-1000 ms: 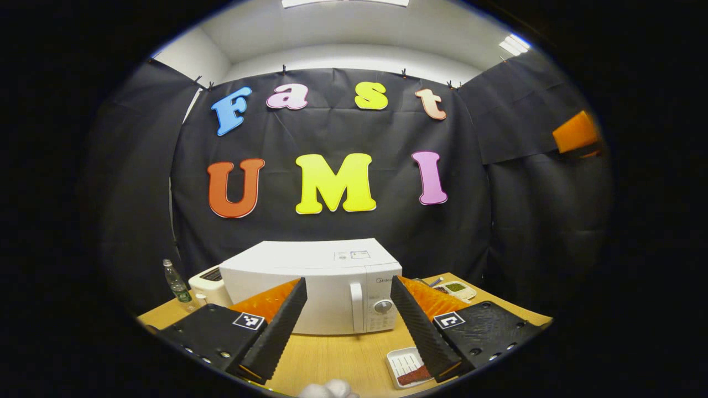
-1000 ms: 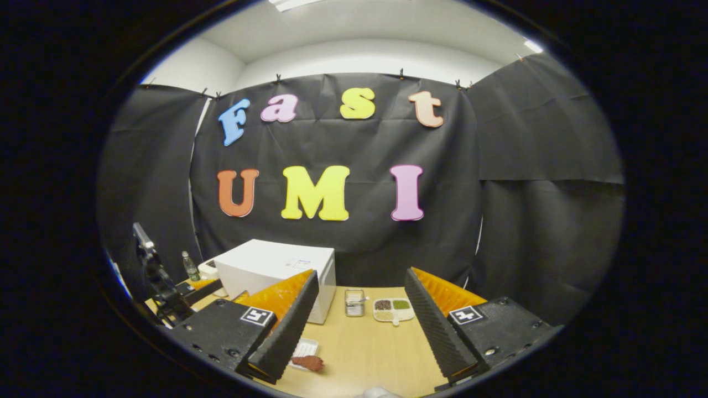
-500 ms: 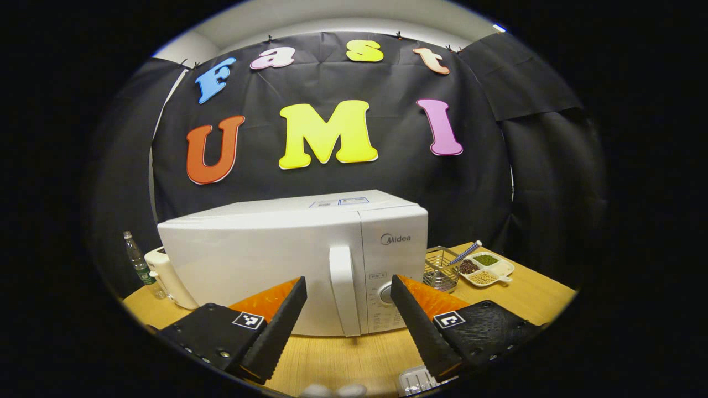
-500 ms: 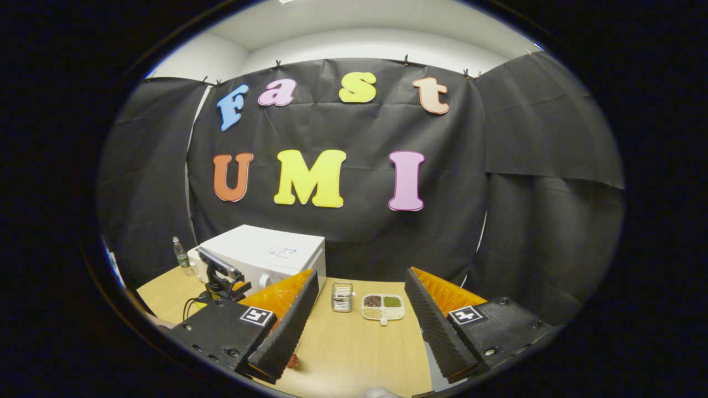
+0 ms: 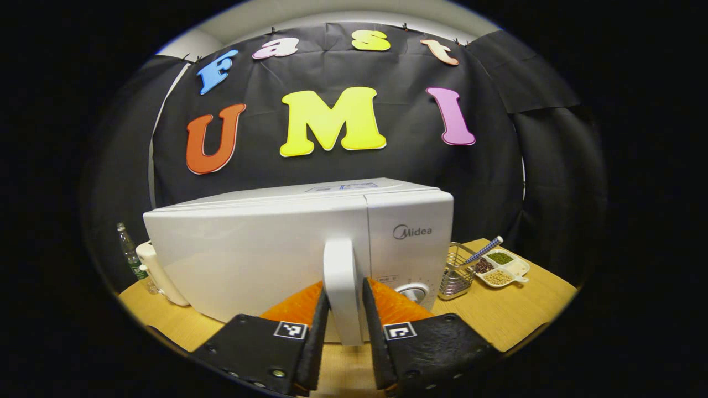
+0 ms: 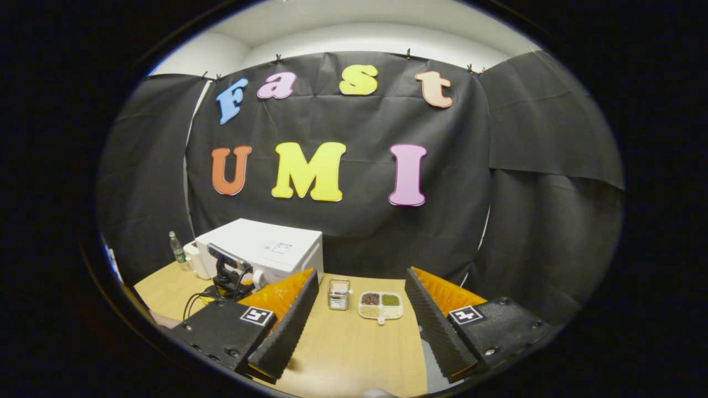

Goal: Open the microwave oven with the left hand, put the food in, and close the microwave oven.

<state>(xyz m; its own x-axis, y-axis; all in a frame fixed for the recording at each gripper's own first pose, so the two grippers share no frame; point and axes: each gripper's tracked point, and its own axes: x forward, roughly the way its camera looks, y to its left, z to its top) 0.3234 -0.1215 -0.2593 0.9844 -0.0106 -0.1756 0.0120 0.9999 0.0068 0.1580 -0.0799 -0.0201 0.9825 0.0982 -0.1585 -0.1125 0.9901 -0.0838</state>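
The white microwave [image 5: 260, 249] stands close in front in the left gripper view, its door closed. My left gripper [image 5: 344, 292] is shut on the upright white door handle [image 5: 342, 271], with a black finger [image 5: 318, 337] pressing on each side. In the right gripper view the microwave [image 6: 271, 249] sits at the far left of the table, and the left gripper [image 6: 229, 273] shows as a dark shape at its front. My right gripper [image 6: 360, 276] hangs open above the wooden table [image 6: 354, 348] with nothing between its fingers.
A wire basket [image 5: 456, 271] and a divided dish of beans [image 5: 500, 268] with a spoon stand right of the microwave. Left of it are a white appliance [image 5: 157, 273] and a plastic bottle [image 5: 127, 251]. The basket [image 6: 338, 293] and dish [image 6: 380, 305] lie ahead of the right gripper.
The left gripper moved in to the microwave and closed its open fingers on the door handle. The right gripper drifted forward slightly and stayed open; the food tray left both views.
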